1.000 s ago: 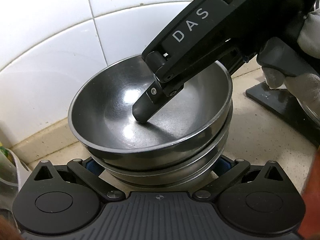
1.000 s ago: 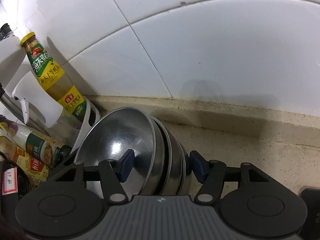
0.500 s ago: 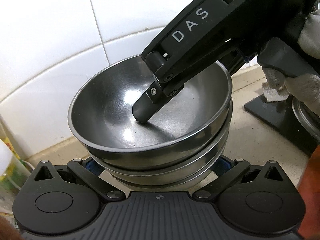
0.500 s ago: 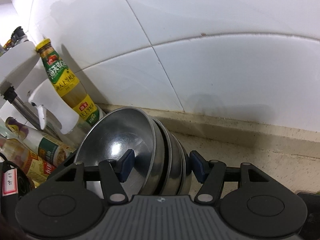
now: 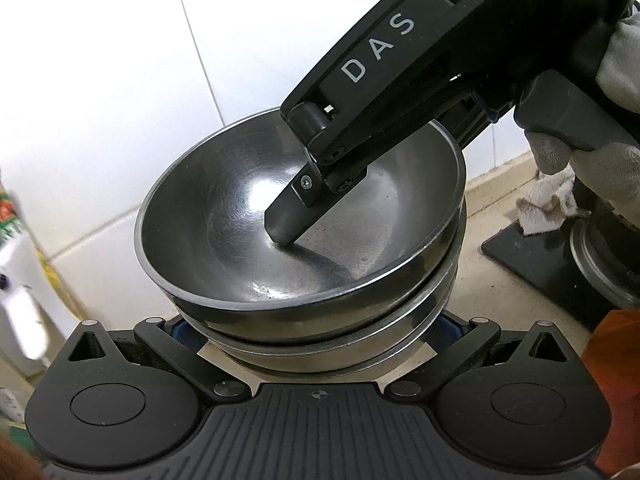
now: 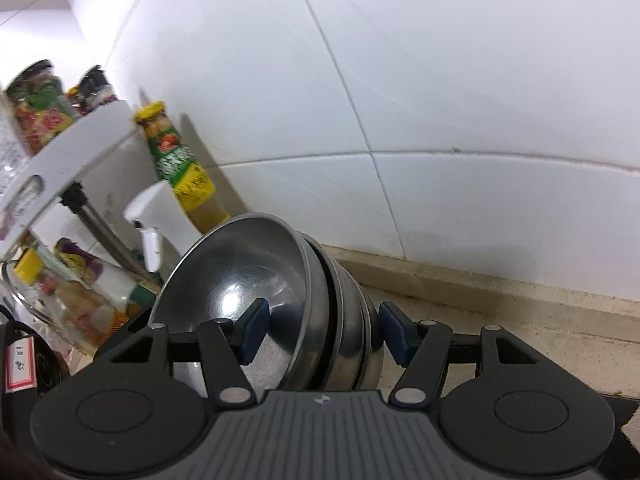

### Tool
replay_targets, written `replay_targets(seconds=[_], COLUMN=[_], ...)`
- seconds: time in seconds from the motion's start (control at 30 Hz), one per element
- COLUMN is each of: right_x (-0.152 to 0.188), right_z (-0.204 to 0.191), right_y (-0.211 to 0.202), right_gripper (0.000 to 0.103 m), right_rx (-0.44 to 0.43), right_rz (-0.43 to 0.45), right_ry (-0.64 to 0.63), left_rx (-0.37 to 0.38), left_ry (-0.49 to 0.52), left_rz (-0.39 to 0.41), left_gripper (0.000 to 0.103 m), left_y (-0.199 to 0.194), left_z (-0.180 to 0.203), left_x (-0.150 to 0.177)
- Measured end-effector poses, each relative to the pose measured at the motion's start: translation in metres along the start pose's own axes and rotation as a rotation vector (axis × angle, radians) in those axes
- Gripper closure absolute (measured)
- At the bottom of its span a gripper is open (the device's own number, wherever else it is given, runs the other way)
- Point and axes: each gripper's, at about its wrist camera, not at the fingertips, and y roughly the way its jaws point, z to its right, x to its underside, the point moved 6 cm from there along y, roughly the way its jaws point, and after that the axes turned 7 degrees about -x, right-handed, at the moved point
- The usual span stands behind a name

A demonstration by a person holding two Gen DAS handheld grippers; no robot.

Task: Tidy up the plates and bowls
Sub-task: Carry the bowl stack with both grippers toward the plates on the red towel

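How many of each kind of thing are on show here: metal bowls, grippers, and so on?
Steel bowls, nested: 3
Grippers, left gripper and right gripper: 2
Yellow-capped bottle: 1
White rack of jars: 1
White cloth: 1
Total: 8

Right claw [image 5: 294, 220] finger inside the stacked steel bowls [image 5: 248, 216]; left claw's grip seems hidden.
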Motion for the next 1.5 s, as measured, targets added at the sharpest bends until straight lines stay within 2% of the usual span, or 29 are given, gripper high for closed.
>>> replay_targets(seconds=[0.37, 0.8, 1.03, 1.5], right_x=[0.006, 0.04, 0.07, 0.146], right_z=[-0.046, -0.088, -0.103, -0.132], right_y=[-0.045, -0.086, -0.1, -0.124], right_gripper=[0.048, 0.048, 0.048, 0.048], right_rx=[-0.031, -0.092, -0.101, -0.039], right_rz=[0.04, 0.032, 0.012, 0.018], right_ry=[-0.053, -0.107, -0.113, -0.036], left_rx=[-0.065, -0.121, -0.119, -0.02], left_ry=[0.018, -0.01, -0.014, 0.023], left_rz=[0.032, 0.028, 0.016, 0.009], left_gripper=[0.0, 0.0, 0.0, 0.0], left_y=[-0.057, -0.106, -0.129, -0.175], left_z=[0.002, 0.031, 0.046, 0.072], left_x=[-0.004, 0.002, 0.013, 0.053])
